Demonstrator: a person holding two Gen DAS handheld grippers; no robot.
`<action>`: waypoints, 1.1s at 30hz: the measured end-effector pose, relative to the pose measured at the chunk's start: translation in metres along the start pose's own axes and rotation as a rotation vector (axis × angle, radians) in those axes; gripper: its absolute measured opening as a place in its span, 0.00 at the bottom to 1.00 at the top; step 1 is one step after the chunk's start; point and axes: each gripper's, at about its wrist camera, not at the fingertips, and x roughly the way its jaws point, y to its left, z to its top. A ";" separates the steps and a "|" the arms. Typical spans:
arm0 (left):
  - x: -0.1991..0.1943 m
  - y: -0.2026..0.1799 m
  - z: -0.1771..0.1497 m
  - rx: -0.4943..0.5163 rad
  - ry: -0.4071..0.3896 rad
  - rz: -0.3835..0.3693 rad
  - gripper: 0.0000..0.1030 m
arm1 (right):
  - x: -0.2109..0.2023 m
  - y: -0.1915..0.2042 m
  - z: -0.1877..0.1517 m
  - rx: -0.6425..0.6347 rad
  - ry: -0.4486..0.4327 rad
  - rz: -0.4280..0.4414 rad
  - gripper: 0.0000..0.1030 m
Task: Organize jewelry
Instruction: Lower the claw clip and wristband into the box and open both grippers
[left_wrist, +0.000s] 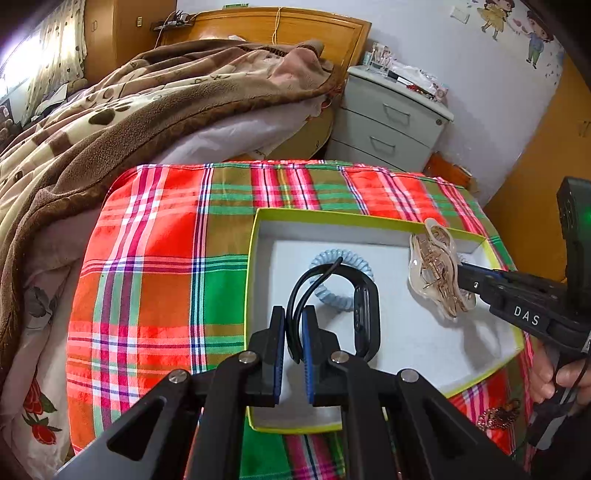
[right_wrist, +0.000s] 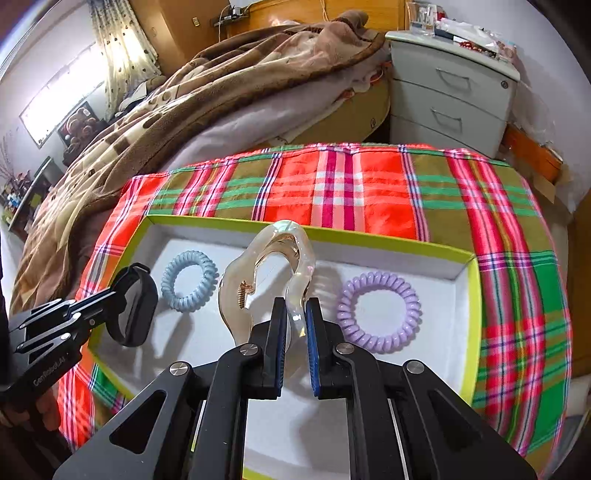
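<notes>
A white box with a yellow-green rim (left_wrist: 255, 236) (right_wrist: 469, 295) lies on a plaid cloth. My left gripper (left_wrist: 294, 314) is shut on the strap of a black smart band (left_wrist: 365, 317), held over the box's left part; it also shows in the right wrist view (right_wrist: 135, 306). My right gripper (right_wrist: 295, 306) is shut on a clear hair claw clip (right_wrist: 266, 258), held above the box; the clip also shows in the left wrist view (left_wrist: 437, 269). A blue spiral hair tie (left_wrist: 332, 258) (right_wrist: 190, 280) and a purple spiral hair tie (right_wrist: 378, 306) lie inside the box.
The plaid cloth (left_wrist: 155, 258) covers a small table beside a bed with a brown blanket (left_wrist: 110, 110). A grey drawer unit (left_wrist: 391, 118) stands behind. A pinkish-gold piece of jewelry (left_wrist: 498, 415) lies on the cloth near the box's right front corner.
</notes>
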 end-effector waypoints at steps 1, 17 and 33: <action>0.002 0.001 0.000 -0.001 0.004 0.001 0.09 | 0.000 0.001 0.001 -0.004 -0.001 -0.002 0.10; 0.016 0.001 -0.002 -0.022 0.039 0.019 0.10 | 0.004 0.005 0.006 -0.018 0.001 -0.028 0.13; 0.006 -0.007 -0.002 -0.010 0.019 0.016 0.34 | -0.019 0.011 0.005 -0.014 -0.060 -0.029 0.23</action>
